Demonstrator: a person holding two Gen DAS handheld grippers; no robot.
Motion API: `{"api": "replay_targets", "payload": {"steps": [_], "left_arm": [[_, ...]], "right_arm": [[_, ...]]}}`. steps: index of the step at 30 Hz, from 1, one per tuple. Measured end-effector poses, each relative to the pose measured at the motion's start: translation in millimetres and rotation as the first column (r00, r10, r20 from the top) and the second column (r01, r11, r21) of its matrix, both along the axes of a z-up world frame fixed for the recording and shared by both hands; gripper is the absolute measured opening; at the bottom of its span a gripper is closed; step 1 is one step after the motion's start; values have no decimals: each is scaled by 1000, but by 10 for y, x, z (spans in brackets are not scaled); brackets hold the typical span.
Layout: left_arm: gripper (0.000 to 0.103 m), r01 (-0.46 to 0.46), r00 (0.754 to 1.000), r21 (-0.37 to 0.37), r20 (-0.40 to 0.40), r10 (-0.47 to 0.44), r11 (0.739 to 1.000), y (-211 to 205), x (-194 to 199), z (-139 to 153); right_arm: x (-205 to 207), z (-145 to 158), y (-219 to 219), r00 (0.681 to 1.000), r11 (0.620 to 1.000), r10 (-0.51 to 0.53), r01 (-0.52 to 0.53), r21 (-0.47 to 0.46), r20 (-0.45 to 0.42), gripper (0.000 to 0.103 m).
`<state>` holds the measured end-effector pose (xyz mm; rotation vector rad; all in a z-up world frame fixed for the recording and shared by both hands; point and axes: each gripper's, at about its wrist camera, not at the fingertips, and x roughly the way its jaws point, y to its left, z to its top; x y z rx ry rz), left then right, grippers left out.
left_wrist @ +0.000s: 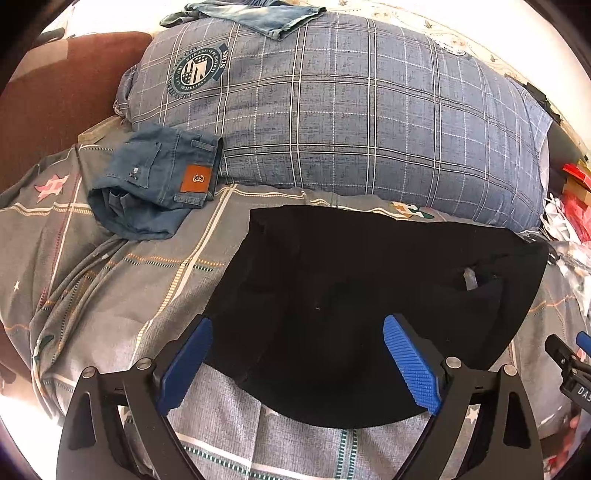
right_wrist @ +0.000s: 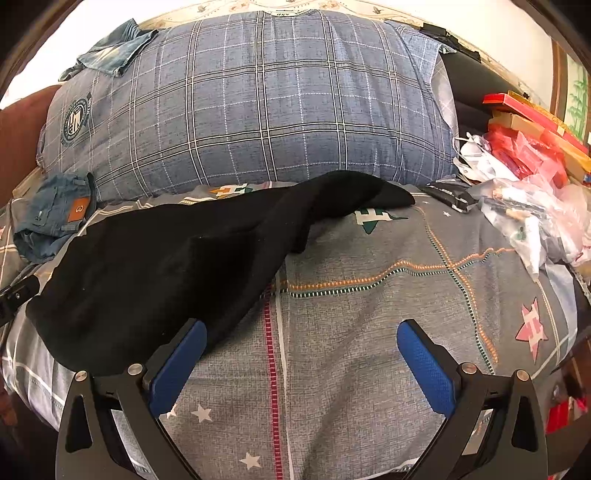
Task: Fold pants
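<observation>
Black pants (left_wrist: 351, 295) lie in a folded heap on the grey patterned bedsheet (left_wrist: 110, 295). My left gripper (left_wrist: 297, 332) hovers open just above their near edge, blue pads on either side of the cloth with nothing held. In the right wrist view the same black pants (right_wrist: 166, 266) stretch from the lower left up to a leg end near the pillow. My right gripper (right_wrist: 303, 336) is open over bare bedsheet (right_wrist: 369, 332), its left pad (right_wrist: 181, 362) next to the pants' near edge. The right gripper's tip (left_wrist: 569, 354) shows at the left view's right edge.
A large blue plaid pillow (left_wrist: 332, 110) lies across the back. Folded blue jeans (left_wrist: 159, 181) sit at the left of the pants, and another denim piece (left_wrist: 258, 14) rests on top of the pillow. Red boxes and plastic bags (right_wrist: 524, 184) crowd the right side.
</observation>
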<state>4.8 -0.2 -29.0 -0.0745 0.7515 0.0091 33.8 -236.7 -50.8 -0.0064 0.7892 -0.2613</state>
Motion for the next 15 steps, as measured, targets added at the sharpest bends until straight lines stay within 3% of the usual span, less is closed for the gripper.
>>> {"api": "replay_targets", "payload": {"steps": [15], "left_arm": [[95,10,1000,27,-6,-10,1000,-43,60,49]], "right_arm": [[-16,17,-37,1000,1000,-13,13,3,6,103]]}}
